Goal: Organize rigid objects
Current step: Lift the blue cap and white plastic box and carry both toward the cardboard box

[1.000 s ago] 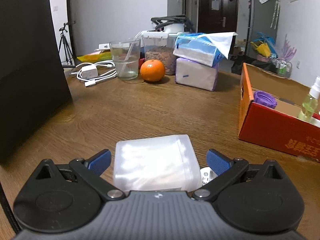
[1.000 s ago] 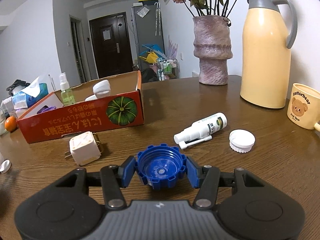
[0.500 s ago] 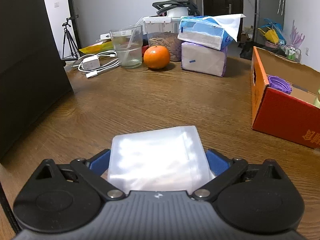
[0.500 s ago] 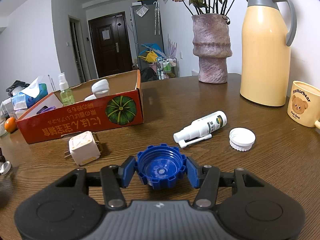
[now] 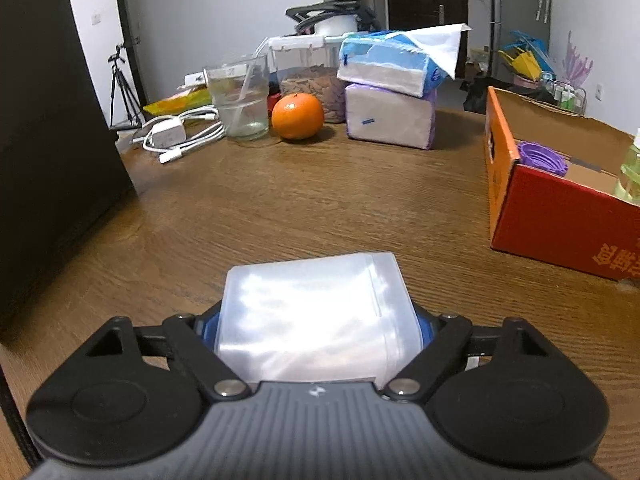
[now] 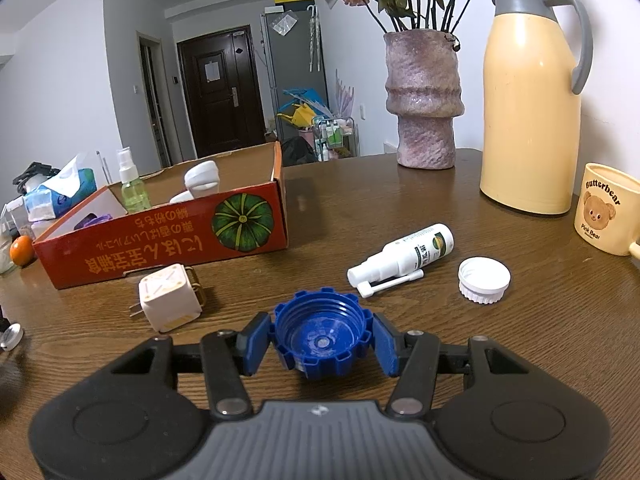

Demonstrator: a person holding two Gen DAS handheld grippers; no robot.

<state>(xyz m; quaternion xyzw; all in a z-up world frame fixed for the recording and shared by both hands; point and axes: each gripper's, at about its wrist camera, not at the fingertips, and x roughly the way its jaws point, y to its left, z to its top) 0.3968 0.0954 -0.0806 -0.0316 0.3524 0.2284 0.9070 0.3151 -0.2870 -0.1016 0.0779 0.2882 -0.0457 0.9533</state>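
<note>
My left gripper (image 5: pixel 316 330) is shut on a translucent white plastic box (image 5: pixel 316 316), its blue pads pressed on both sides, low over the wooden table. My right gripper (image 6: pixel 320 340) is shut on a blue ridged cap (image 6: pixel 320 334) that lies open side up on the table. The red cardboard box (image 6: pixel 168 240) holds a green spray bottle (image 6: pixel 134 190), a white bottle (image 6: pixel 202 180) and a purple cap (image 5: pixel 542 158). It also shows at the right in the left wrist view (image 5: pixel 560 216). A white plug adapter (image 6: pixel 170 298), a white spray bottle (image 6: pixel 404 258) and a white cap (image 6: pixel 484 278) lie ahead of the right gripper.
A black panel (image 5: pixel 52 160) stands at the left. A glass (image 5: pixel 240 100), an orange (image 5: pixel 298 116), tissue packs (image 5: pixel 390 92) and a charger cable (image 5: pixel 176 136) sit at the back. A vase (image 6: pixel 424 96), a yellow thermos (image 6: pixel 528 96) and a bear mug (image 6: pixel 606 214) stand at the right.
My left gripper has closed on the translucent box, and its view has shifted slightly nearer the red box. The right gripper has stayed shut on the blue cap.
</note>
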